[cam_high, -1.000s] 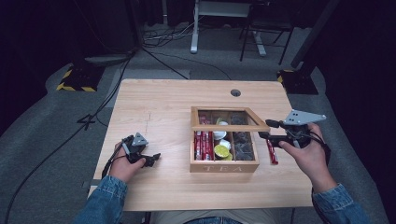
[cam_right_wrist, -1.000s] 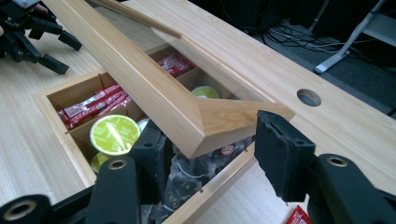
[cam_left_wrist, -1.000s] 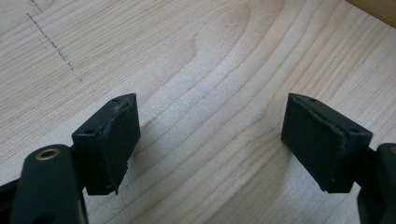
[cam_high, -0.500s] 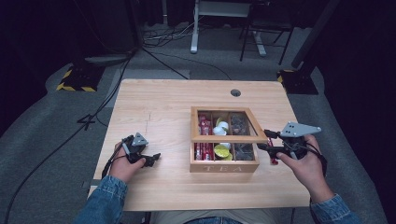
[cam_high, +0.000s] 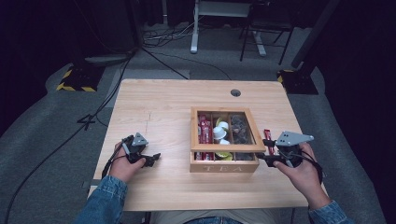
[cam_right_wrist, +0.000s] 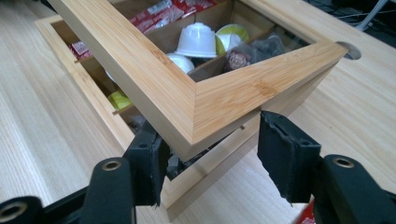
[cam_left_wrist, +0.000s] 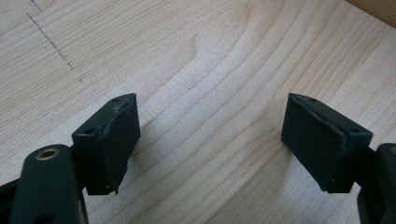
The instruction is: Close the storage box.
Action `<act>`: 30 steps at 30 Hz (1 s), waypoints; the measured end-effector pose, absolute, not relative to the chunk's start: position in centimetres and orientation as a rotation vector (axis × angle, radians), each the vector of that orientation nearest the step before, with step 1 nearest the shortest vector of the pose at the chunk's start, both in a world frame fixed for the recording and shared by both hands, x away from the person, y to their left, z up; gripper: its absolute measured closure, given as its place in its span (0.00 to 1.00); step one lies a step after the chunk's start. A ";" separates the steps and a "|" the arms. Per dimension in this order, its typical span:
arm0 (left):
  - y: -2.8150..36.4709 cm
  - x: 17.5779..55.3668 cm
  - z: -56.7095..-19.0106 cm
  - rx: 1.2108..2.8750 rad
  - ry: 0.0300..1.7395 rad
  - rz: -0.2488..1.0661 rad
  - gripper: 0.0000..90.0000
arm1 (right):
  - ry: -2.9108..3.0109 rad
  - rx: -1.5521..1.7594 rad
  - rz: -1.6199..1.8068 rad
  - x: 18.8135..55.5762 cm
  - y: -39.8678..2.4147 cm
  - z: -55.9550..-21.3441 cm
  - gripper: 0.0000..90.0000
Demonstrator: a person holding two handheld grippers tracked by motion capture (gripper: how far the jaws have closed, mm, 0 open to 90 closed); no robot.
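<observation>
"TEA" is lettered on the front of the bamboo box (cam_high: 223,164), which is set right of centre on the table (cam_high: 159,112). Its glazed lid (cam_right_wrist: 187,93) is straddled at one corner by the right gripper (cam_right_wrist: 210,156), jaws parted and just opened wider. The left gripper (cam_left_wrist: 210,140) is held open over bare woodgrain.
</observation>
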State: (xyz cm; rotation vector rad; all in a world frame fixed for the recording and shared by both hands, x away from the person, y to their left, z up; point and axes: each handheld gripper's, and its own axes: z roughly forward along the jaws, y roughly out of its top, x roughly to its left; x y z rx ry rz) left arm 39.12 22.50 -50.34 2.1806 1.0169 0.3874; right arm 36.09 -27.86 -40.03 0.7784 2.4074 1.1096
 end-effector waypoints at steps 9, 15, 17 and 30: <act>22.5 39.1 -50.3 2.181 1.017 0.387 0.22 | 2.445 0.780 1.075 35.9 -27.7 -41.4 0.50; 22.5 39.1 -50.3 2.181 1.017 0.388 0.22 | 2.469 0.780 1.051 35.9 -27.6 -42.0 0.50; 22.5 39.1 -50.3 2.181 1.017 0.387 0.22 | 2.477 0.781 1.043 35.9 -27.6 -42.1 0.50; 22.5 39.1 -50.3 2.180 1.018 0.387 0.22 | 2.509 0.788 1.036 35.9 -27.4 -42.2 0.48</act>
